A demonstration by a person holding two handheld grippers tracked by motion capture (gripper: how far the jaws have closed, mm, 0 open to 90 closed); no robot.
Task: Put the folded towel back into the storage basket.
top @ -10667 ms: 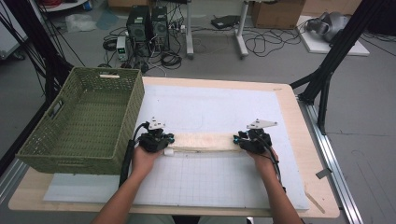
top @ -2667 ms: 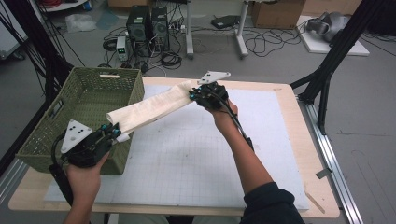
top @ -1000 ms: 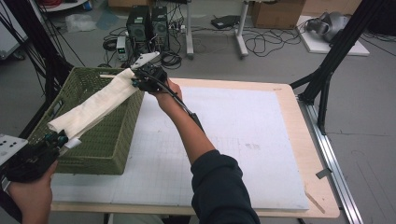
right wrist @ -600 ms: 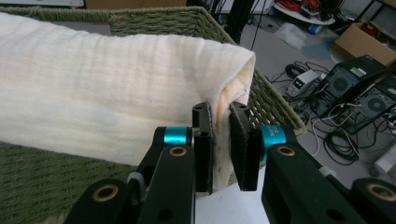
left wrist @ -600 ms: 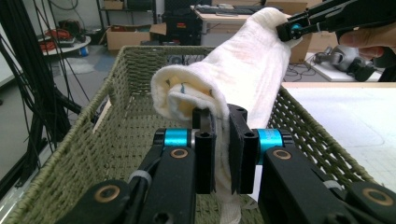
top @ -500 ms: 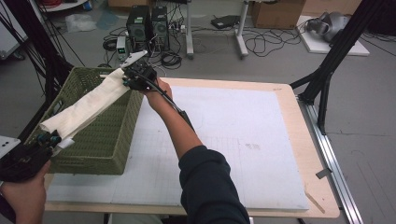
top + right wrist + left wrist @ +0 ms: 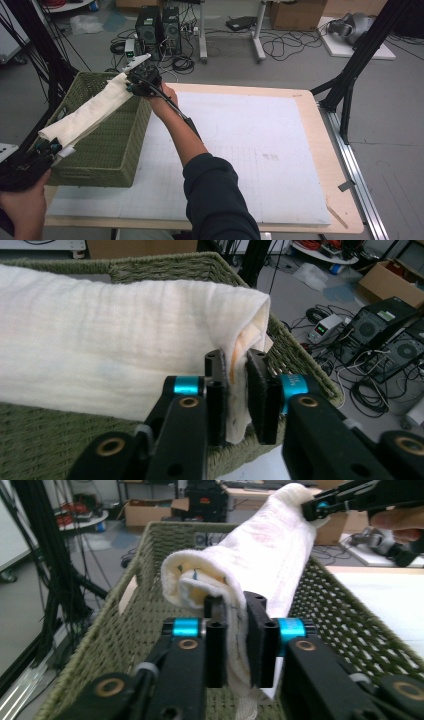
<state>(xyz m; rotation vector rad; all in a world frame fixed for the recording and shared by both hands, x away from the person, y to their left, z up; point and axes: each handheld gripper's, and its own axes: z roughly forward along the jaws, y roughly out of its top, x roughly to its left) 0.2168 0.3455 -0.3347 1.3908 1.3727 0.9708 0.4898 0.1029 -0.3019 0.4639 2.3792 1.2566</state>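
Currently one rolled white towel [image 7: 90, 112] is being suspended lengthwise over one green woven basket [image 7: 107, 145] on the table [image 7: 305, 100]. Its ends are being kept between the jaws of two grippers, left gripper [image 7: 42, 150] and right gripper [image 7: 137, 82]; both have just been opening, cloth still pinched between. Computer towers [image 7: 160, 22] and cables are being noted beyond.

towel [image 7: 92, 112] | cream, folded into long roll | stretched lengthwise, tilted | above green wicker basket [image 7: 107, 150]

towel [image 7: 95, 111]: cream-white | basket [image 7: 107, 145]: olive-green weave | mat [image 7: 250, 150]: white, faint grid | table [image 7: 345, 200]: pale wood
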